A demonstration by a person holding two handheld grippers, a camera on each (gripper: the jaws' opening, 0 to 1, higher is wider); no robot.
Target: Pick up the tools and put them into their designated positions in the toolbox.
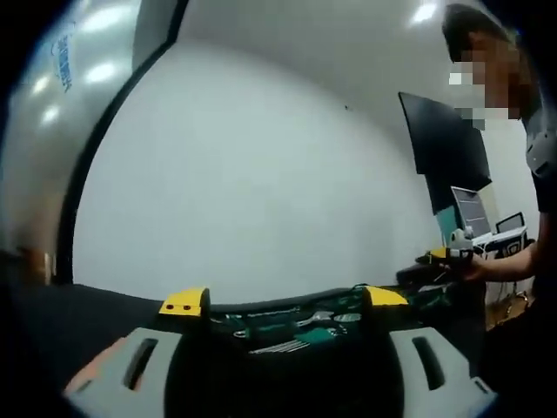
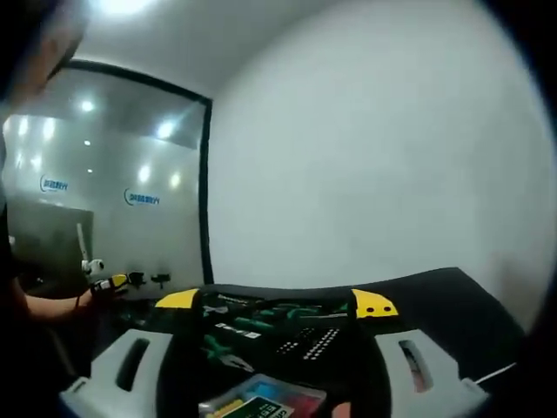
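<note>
Left gripper view: left tongs [image 1: 283, 305] spread apart, holding nothing, above the toolbox [image 1: 296, 326] of green-handled tools on the dark desk [image 1: 96, 305]. Right gripper view: right tongs [image 2: 277, 305] likewise parted and unladen over the toolbox [image 2: 278, 335], sockets [image 2: 309, 342] visible inside.

White wall [image 1: 261, 174] filled the background. Glass partition [image 2: 96, 192] with black frame [image 2: 206, 187] reflected ceiling lights [image 2: 165, 131]. Dark panel [image 1: 444, 148] and monitor [image 1: 471, 212] stood beside the wall.

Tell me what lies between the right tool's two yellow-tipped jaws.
In the right gripper view, the open toolbox lies there, green-handled tools and rows of sockets inside, a small colourful box nearest.
</note>
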